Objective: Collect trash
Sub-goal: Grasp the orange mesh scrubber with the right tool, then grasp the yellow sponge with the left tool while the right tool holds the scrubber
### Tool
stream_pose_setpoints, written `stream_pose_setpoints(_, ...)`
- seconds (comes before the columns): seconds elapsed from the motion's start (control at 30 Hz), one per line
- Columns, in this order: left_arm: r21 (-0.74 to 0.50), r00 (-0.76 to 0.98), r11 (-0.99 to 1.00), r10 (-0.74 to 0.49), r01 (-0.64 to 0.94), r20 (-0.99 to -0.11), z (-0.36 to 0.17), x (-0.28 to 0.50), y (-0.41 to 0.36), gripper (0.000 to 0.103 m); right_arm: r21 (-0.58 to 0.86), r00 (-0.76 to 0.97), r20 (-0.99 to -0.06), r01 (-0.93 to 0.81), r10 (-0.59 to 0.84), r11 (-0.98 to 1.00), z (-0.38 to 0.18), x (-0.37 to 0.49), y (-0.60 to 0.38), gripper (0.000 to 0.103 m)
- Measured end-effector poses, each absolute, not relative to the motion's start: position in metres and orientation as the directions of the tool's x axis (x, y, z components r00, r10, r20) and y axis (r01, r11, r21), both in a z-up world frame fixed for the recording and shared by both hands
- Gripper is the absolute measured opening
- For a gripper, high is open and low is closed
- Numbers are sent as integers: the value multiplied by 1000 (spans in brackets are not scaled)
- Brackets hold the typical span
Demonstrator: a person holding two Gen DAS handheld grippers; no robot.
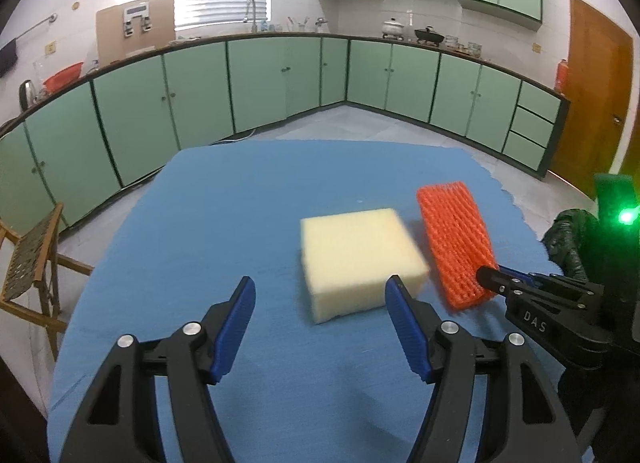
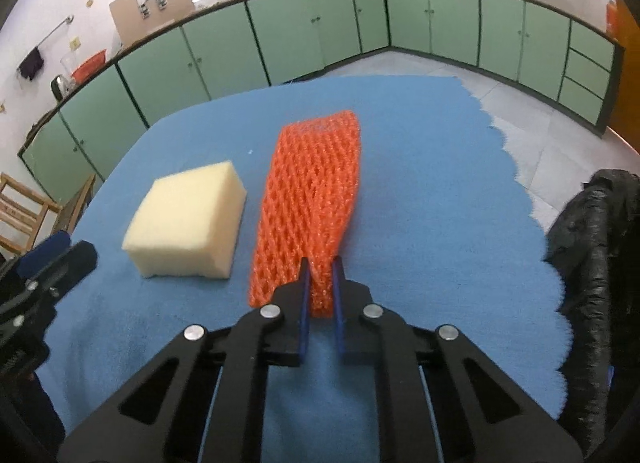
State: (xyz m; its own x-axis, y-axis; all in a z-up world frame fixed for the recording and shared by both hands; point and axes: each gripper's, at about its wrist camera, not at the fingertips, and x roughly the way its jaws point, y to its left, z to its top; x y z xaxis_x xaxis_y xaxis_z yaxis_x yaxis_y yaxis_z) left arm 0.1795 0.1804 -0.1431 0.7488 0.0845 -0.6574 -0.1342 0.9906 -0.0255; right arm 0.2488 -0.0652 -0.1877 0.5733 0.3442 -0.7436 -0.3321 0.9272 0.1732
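Note:
An orange foam net sleeve (image 2: pixel 316 191) lies on the blue cloth (image 2: pixel 420 183). My right gripper (image 2: pixel 321 267) is shut on the sleeve's near end; it also shows in the left wrist view (image 1: pixel 490 277), gripping the sleeve (image 1: pixel 454 239). A pale yellow foam block (image 1: pixel 356 259) sits left of the sleeve, also in the right wrist view (image 2: pixel 188 219). My left gripper (image 1: pixel 320 291) is open and empty, low over the cloth (image 1: pixel 240 203), with its right finger (image 1: pixel 404 319) close to the block's near right corner.
A black plastic bag (image 2: pixel 592 263) sits at the table's right edge, also in the left wrist view (image 1: pixel 568 239). A wooden chair (image 1: pixel 32 263) stands left of the table. Green kitchen cabinets (image 1: pixel 280 83) run along the far walls.

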Motion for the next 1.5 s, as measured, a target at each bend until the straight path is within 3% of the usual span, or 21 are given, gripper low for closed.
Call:
stream_pose_setpoints(0.37, -17, 756, 997, 42, -70, -653, -148, 207, 128, 66, 178, 601, -736, -274, 312, 945, -182, 246, -112, 9)
stream_pose_setpoints(0.77, 64, 716, 992, 124, -110, -687, -177, 233, 120, 63, 202, 594, -738, -259, 320, 945, -189, 248, -122, 9)
stream_pose_setpoints(0.97, 72, 722, 989, 142, -128, -677, -177, 231, 123, 44, 204, 589, -738, -271, 330, 941, -187, 244, -116, 9)
stream_pose_setpoints(1.1, 55, 734, 994, 109, -97, -670, -173, 228, 122, 22, 198, 589, -736, -283, 333, 939, -183, 240, -113, 9)
stream_pose_setpoints(1.3, 10, 741, 997, 68, -82, -668, -164, 224, 122, 0, 197, 598, -726, -291, 339, 936, -175, 235, -115, 9)
stream_pose_setpoints(1.5, -7, 750, 996, 61, -87, -659, -152, 218, 128, 0, 200, 612, -713, -292, 343, 935, -165, 229, -119, 9)
